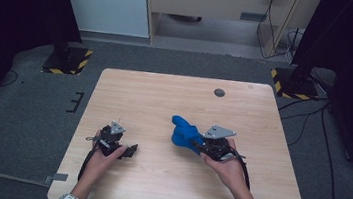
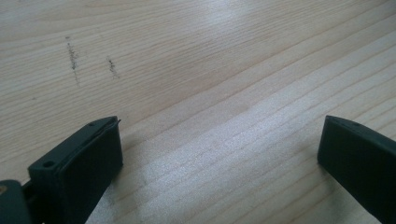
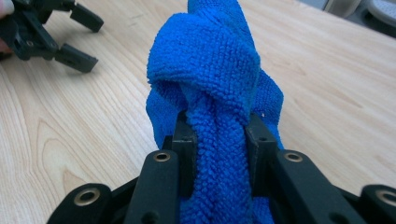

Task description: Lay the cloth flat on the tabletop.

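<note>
A bright blue terry cloth (image 1: 183,133) stands bunched up on the light wooden table (image 1: 175,94), right of centre. My right gripper (image 1: 200,145) is shut on its near end. In the right gripper view the cloth (image 3: 210,79) rises between the two black jaws of my right gripper (image 3: 219,140), pinched in a thick fold. My left gripper (image 1: 131,150) rests low on the table at front left, open, with nothing between its jaws. In the left gripper view my left gripper (image 2: 219,154) hovers just over bare wood. The left gripper (image 3: 56,32) also appears at the top left of the right gripper view.
A small dark round cap (image 1: 219,92) sits in the table near its far edge. Grey carpet surrounds the table, with two stand bases (image 1: 67,60) marked in yellow and black at the back corners. Faint scuff marks (image 2: 74,58) streak the wood.
</note>
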